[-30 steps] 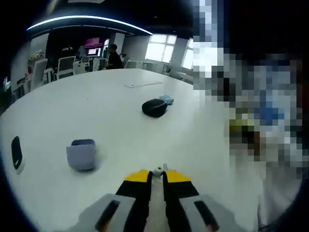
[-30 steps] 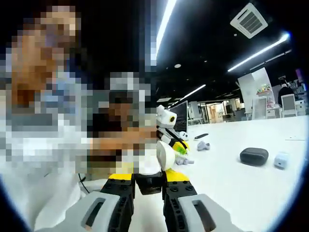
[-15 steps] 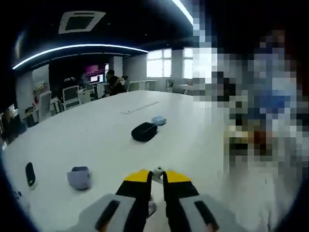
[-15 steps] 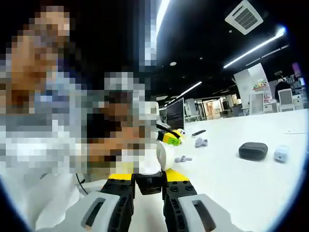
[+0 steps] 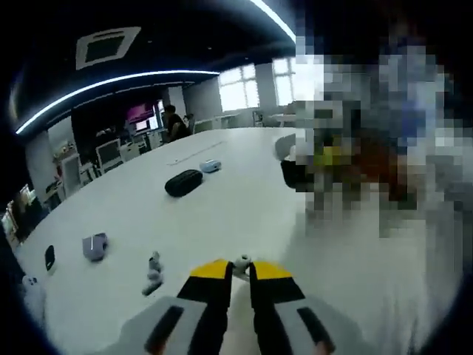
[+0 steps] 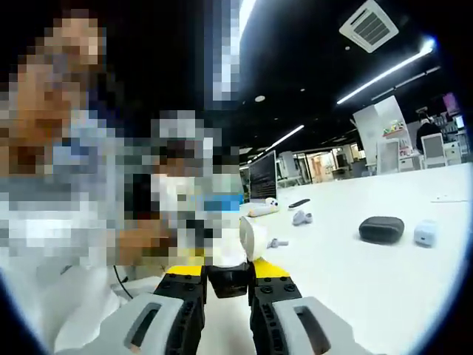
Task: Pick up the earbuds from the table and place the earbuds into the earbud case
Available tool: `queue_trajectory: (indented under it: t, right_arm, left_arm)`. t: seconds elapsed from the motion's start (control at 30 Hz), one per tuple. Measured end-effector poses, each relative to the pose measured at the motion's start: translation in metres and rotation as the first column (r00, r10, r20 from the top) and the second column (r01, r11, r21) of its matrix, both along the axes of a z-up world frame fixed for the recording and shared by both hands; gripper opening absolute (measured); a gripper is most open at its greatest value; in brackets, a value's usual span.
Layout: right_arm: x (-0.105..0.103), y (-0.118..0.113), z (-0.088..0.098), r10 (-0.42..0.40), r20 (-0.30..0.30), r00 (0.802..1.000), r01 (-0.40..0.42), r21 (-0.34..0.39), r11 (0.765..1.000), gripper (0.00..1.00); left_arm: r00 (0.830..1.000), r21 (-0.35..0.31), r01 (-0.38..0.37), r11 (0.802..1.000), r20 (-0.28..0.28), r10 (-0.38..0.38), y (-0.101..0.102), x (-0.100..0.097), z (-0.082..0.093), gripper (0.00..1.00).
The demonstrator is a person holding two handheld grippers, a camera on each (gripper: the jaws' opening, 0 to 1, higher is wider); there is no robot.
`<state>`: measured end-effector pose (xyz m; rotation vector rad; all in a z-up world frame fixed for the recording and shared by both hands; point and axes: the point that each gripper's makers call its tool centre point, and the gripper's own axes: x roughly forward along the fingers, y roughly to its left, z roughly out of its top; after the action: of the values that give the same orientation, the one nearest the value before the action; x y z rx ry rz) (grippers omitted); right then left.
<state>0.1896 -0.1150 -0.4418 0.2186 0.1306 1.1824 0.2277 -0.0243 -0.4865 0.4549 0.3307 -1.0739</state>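
Close to the lens in the left gripper view, the left gripper (image 5: 241,268) has its yellow-tipped jaws pinched almost together on a small white earbud (image 5: 241,260) held at their tips. Beyond and to the left of the jaws, on the white table (image 5: 244,207), lies a small grey earbud (image 5: 153,272). Farther left sit a lavender case (image 5: 94,245) and a small black object (image 5: 49,258). Ahead, well beyond the jaws, rest a black oval case (image 5: 183,182) and, just past it, a pale blue case (image 5: 211,166).

In the right gripper view, the right gripper (image 6: 228,275) clamps its jaws on a white earbud case (image 6: 238,244) with its lid open, standing up between the tips. To the right of it on the table lie the grey earbud (image 6: 277,242), the black oval case (image 6: 381,228) and the pale blue case (image 6: 425,233).
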Motion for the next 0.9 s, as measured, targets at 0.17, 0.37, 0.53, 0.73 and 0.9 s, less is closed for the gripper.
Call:
queue_trajectory:
  t: [0.17, 0.37, 0.53, 0.73, 0.9]
  right_arm:
    - [0.002, -0.002, -0.001, -0.005, -0.007, 1.000, 0.005, -0.002, 1.000, 0.20]
    - [0.000, -0.002, 0.000, 0.006, -0.011, 1.000, -0.005, 0.005, 1.000, 0.20]
    - [0.000, -0.004, 0.000, 0.003, -0.015, 1.000, -0.003, 0.008, 1.000, 0.20]
    - [-0.002, -0.001, 0.001, 0.020, -0.017, 1.000, -0.020, 0.011, 1.000, 0.20]
    - [-0.003, -0.001, 0.000, 0.024, -0.022, 0.999, -0.024, 0.010, 1.000, 0.20]
  left_arm:
    - [0.999, 0.060, -0.005, 0.998, 0.051, 0.002, -0.003, -0.017, -0.008, 0.12]
    - [0.999, 0.122, 0.048, 0.991, 0.001, -0.048, -0.007, -0.026, -0.018, 0.13]
    - [0.990, 0.102, 0.104, 0.989, -0.101, -0.094, -0.005, -0.024, -0.015, 0.22]
    - [0.887, -0.084, 0.273, 0.958, -0.364, -0.285, -0.003, -0.027, -0.002, 0.23]
    - [0.754, -0.285, 0.393, 0.874, -0.444, -0.484, -0.007, -0.022, 0.008, 0.23]
